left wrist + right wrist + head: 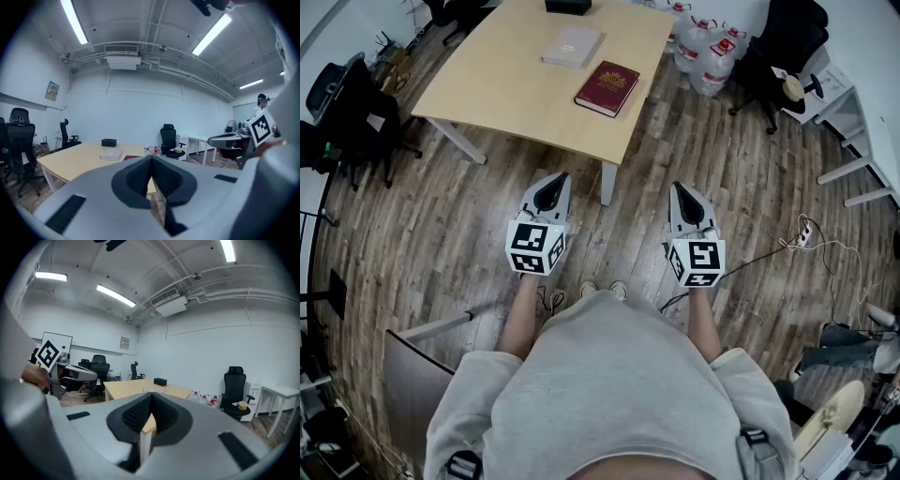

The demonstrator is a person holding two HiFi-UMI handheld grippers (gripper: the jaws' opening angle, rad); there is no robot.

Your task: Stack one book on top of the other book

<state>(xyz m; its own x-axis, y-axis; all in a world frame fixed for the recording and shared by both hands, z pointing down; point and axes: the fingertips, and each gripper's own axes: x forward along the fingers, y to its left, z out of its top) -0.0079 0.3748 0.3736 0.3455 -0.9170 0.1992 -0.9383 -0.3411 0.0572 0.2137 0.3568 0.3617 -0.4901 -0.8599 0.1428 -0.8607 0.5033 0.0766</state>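
Chairs in black crowd the far left, well apart from the pale wooden table ahead of you. On that table the grey book lies flat. Just to its right and nearer you lies the dark red book — the two are near each other but not touching, neither on the other. A black box sits at the table's far edge behind the grey book. Right of the table, water jugs stand on the wood floor. You hold your left gripper over that floor, short of the table's near edge, its jaws pressed together with nothing between them. Your right gripper is beside it — likewise closed and empty.
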